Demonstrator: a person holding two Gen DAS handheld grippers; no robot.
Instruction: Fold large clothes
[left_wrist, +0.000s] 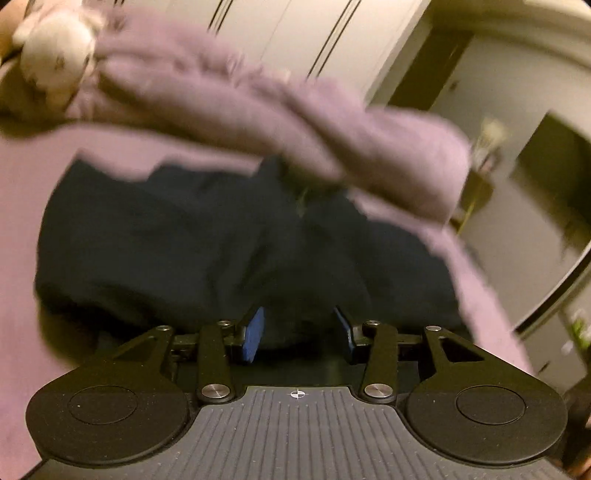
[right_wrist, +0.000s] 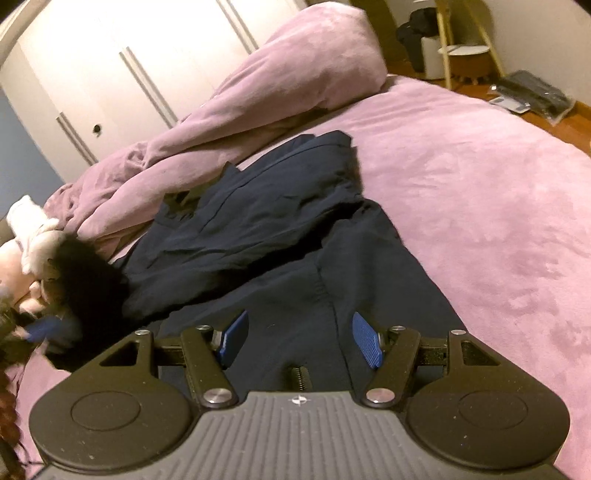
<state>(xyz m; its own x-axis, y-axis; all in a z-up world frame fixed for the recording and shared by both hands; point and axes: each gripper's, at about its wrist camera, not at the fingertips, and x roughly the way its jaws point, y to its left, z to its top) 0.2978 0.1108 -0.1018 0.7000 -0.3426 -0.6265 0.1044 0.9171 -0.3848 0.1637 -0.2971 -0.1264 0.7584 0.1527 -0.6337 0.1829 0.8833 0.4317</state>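
Two grippers over dark garment (right_wrist: 280, 229) spread on pink bed (right_wrist: 480, 177) for folding: left gripper (left_wrist: 299, 332) part-open, empty; right gripper (right_wrist: 299, 338) wide, empty, poised above cloth.

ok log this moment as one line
garment: navy clothing crumpled on pink bed | left gripper: open, empty | right gripper: open, empty

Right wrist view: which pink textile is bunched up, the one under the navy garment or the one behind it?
The duvet behind the navy garment is bunched into a long rumpled roll. The bed cover under the garment lies flat and smooth.
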